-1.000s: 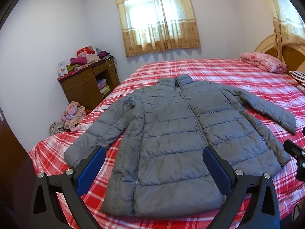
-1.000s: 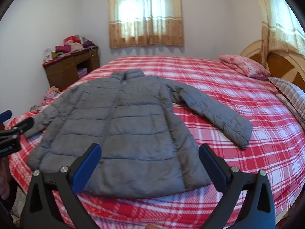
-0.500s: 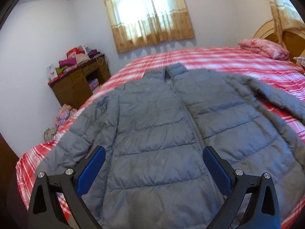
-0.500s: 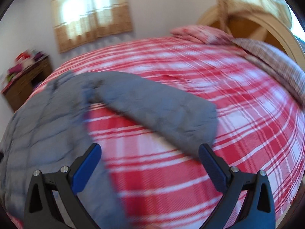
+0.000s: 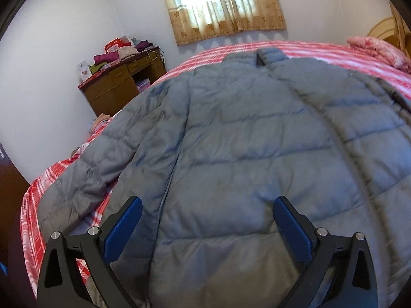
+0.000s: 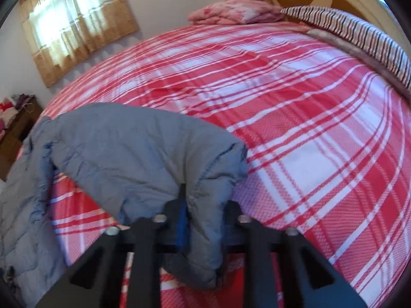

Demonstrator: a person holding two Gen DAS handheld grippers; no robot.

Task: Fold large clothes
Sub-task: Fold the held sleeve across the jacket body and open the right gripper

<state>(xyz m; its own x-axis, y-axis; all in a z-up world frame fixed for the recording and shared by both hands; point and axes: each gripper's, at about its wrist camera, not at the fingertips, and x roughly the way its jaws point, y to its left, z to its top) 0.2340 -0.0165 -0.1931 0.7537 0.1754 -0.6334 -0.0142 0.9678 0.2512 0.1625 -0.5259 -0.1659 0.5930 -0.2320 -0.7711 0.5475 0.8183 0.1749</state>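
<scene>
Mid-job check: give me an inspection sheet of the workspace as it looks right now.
Surface: bed with red plaid cover, bare beyond the jacket.
Job's things: grey jacket spread front up, collar far; sleeve bunched at the cuff.
Clutter: pink blanket and striped pillow at the headboard.
Grippers: left hand-held gripper open over the jacket's lower body; right hand-held gripper shut on the sleeve cuff.
Cables: nothing seen on the bed.
Surroundings: desk piled with clothes, curtained window, clothes on the floor.
</scene>
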